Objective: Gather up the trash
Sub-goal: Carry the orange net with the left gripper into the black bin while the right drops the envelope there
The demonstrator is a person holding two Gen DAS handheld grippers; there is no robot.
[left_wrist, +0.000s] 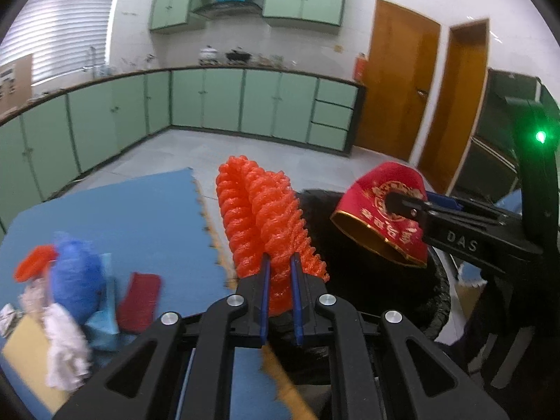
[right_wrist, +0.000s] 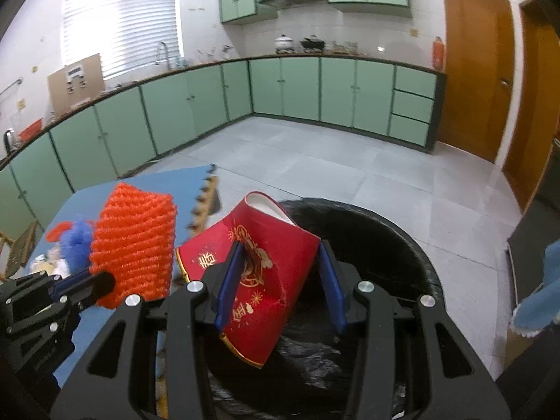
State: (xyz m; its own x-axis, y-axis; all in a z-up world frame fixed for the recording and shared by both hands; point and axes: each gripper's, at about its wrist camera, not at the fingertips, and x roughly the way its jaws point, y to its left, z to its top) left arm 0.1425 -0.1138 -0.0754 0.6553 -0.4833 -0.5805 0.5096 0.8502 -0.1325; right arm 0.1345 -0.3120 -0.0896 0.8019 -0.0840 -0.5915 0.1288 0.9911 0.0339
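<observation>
My left gripper is shut on an orange foam net sleeve, which stands up from the fingers at the near edge of a black-lined bin. In the right wrist view the same orange sleeve hangs left of the bin. My right gripper is shut on a crushed red paper cup with gold print, held over the bin's black liner. The left wrist view shows that red cup above the bin, pinched by the right gripper's fingers.
A blue foam mat carries more trash at the left: a blue net ball, an orange piece, a dark red piece, white tissue. Green cabinets and wooden doors lie beyond open tiled floor.
</observation>
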